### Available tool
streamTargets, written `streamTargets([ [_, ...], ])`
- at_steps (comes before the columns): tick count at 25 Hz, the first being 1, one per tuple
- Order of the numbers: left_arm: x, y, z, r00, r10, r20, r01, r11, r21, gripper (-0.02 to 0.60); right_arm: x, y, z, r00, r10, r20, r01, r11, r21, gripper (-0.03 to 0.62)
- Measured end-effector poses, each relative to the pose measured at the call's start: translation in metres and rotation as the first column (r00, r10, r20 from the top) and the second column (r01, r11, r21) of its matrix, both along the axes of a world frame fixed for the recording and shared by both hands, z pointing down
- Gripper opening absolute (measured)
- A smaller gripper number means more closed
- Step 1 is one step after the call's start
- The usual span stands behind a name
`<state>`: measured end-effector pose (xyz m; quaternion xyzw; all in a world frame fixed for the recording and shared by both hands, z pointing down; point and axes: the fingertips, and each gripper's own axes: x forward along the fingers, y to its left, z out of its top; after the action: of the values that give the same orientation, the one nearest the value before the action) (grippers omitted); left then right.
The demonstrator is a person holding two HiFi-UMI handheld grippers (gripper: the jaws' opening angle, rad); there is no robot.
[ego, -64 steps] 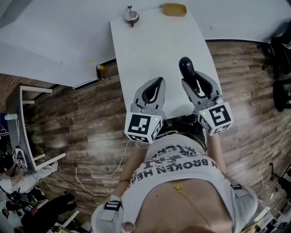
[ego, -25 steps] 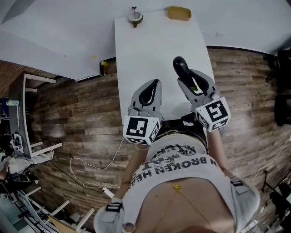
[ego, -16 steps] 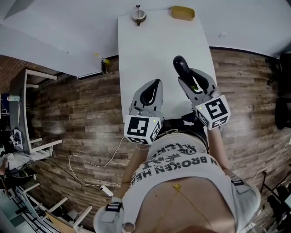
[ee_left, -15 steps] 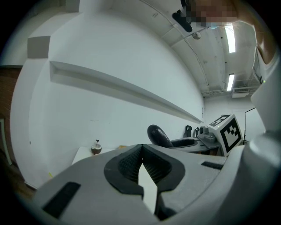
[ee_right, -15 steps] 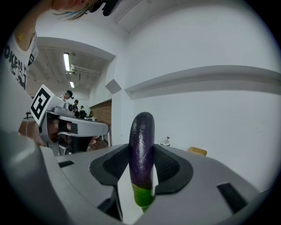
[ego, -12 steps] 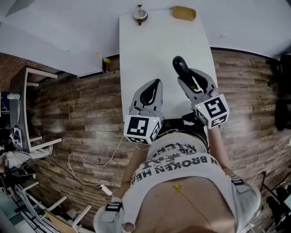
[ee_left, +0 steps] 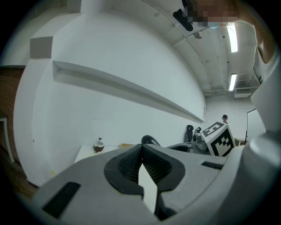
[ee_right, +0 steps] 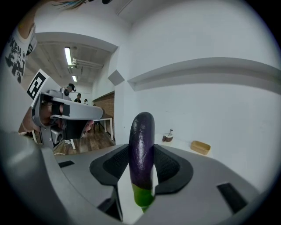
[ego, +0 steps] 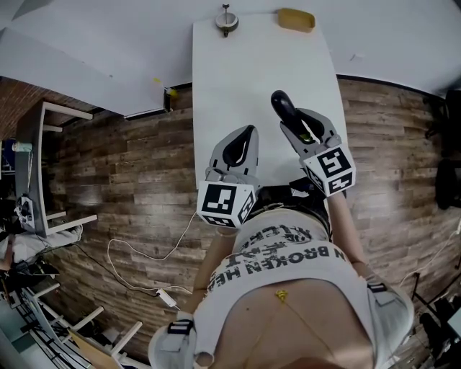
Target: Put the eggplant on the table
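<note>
A dark purple eggplant (ee_right: 142, 132) with a green stem end (ee_right: 143, 196) stands lengthwise between the pads of my right gripper (ee_right: 141, 154), which is shut on it. From the head view, the eggplant (ego: 283, 107) juts forward out of the right gripper (ego: 291, 125) above the right side of the white table (ego: 245, 72). My left gripper (ego: 248, 135) hovers beside it over the table's near left part, shut and holding nothing. In the left gripper view its pads (ee_left: 130, 164) meet at the tips, and the eggplant's tip (ee_left: 150, 140) shows just beyond them.
At the table's far end stand a small round brown cup with a stick (ego: 226, 19) and a shallow yellow tray (ego: 296, 19). Wooden floor (ego: 130, 166) lies on both sides of the narrow table. A white cable (ego: 144, 267) trails on the floor at the left.
My right gripper has sunk a little toward the table with the eggplant still in it. The left gripper has stayed where it was.
</note>
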<state>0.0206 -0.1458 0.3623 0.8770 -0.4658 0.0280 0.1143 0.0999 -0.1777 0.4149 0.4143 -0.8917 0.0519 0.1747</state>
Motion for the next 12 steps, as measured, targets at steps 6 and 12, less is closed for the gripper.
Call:
streamTargets([
  [6, -0.004, 0.004, 0.005, 1.0, -0.006, 0.003, 0.006, 1.0, -0.013, -0.002, -0.001, 0.004, 0.017, 0.999, -0.005, -0.037, 0.004, 1.0, -0.025, 0.174],
  [12, -0.008, 0.004, 0.008, 1.0, -0.013, 0.005, 0.013, 1.0, -0.022, -0.002, -0.002, 0.002, 0.034, 0.998, -0.009, -0.061, 0.005, 0.998, -0.055, 0.175],
])
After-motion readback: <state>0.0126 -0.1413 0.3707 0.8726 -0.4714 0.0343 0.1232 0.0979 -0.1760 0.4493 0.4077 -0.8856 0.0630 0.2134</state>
